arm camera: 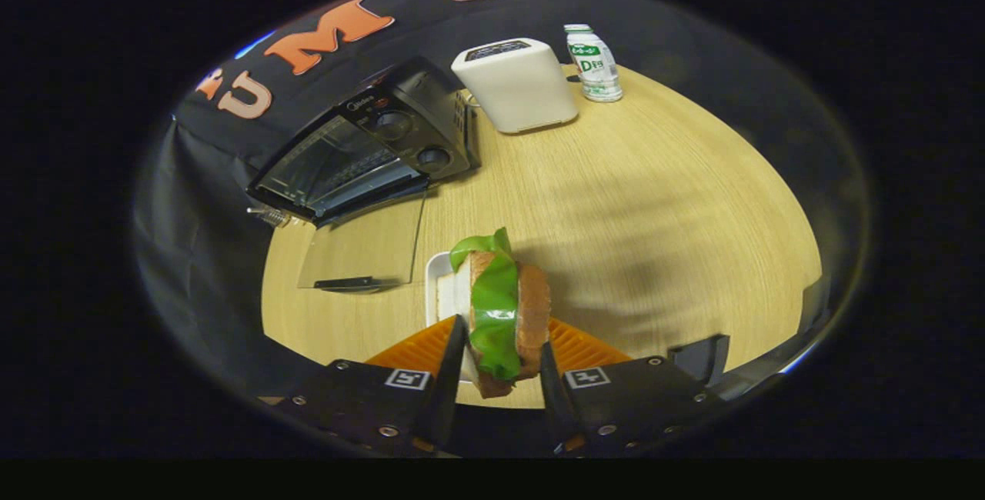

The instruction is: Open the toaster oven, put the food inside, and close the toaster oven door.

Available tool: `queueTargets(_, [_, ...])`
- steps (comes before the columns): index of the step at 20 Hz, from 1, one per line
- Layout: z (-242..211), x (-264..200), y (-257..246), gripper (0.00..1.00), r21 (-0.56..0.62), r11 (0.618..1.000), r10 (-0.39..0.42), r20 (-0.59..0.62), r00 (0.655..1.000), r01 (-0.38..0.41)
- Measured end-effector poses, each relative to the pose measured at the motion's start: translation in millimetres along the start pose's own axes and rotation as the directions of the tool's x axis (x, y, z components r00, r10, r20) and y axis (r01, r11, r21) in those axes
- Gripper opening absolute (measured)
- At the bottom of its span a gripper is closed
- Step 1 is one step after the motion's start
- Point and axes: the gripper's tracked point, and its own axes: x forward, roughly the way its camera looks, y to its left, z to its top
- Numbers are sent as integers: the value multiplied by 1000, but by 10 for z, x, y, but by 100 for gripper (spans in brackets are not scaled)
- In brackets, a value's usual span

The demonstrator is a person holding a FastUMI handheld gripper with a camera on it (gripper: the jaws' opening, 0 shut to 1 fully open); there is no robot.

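Round light-wood tabletop point(654, 200) against black cloth wall. Black toaster oven point(369, 150) at far left edge, glass door point(362, 250) dropped open, flat. White slot toaster point(517, 85) and white-green bottle point(594, 63) at far edge. Brown bread sandwich with green lettuce point(504, 311) upright, apparently lifted above white dish point(440, 288). Gripper point(500, 365) fingers narrowly parted, pinching sandwich from both sides

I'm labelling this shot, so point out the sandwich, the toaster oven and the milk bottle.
sandwich point(500, 308): gripper view, on its green lettuce.
toaster oven point(338, 158): gripper view, on its glass front.
milk bottle point(595, 63): gripper view, on its label.
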Motion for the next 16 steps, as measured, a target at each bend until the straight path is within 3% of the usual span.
queueTargets(2, [36,-21,12,36,56,998,5,12,1000,-5])
queueTargets(5, [64,-74,79,32,48,999,3,29,1000,-4])
queueTargets(9, [206,-239,208,32,23,1000,14,66,998,-15])
queueTargets(16, [615,-475,688,32,21,992,115,167,979,-121])
